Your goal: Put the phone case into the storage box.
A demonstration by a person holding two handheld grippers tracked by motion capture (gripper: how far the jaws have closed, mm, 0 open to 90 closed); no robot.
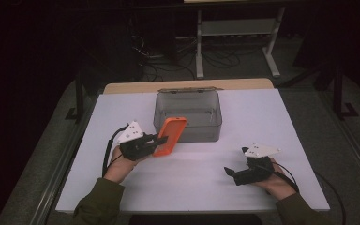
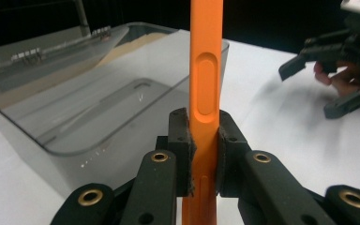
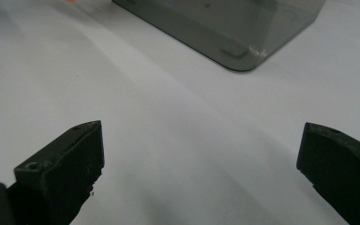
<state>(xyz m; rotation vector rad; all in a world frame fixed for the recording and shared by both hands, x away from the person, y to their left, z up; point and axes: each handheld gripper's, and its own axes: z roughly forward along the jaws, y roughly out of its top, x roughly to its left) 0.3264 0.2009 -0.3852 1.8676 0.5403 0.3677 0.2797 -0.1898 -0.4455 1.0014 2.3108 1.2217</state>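
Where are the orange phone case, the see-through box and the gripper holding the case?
orange phone case [image 1: 170, 135]: high view, on its back face.
see-through box [image 1: 187, 129]: high view, on its front wall.
left gripper [image 2: 203, 154]: left gripper view, between its jaws, shut on the case.

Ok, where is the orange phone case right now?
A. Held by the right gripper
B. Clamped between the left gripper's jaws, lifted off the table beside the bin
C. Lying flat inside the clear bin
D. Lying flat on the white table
B: the left gripper has its jaws pressed on both sides of the orange phone case, which stands up in front of the clear bin, while the right gripper holds nothing.
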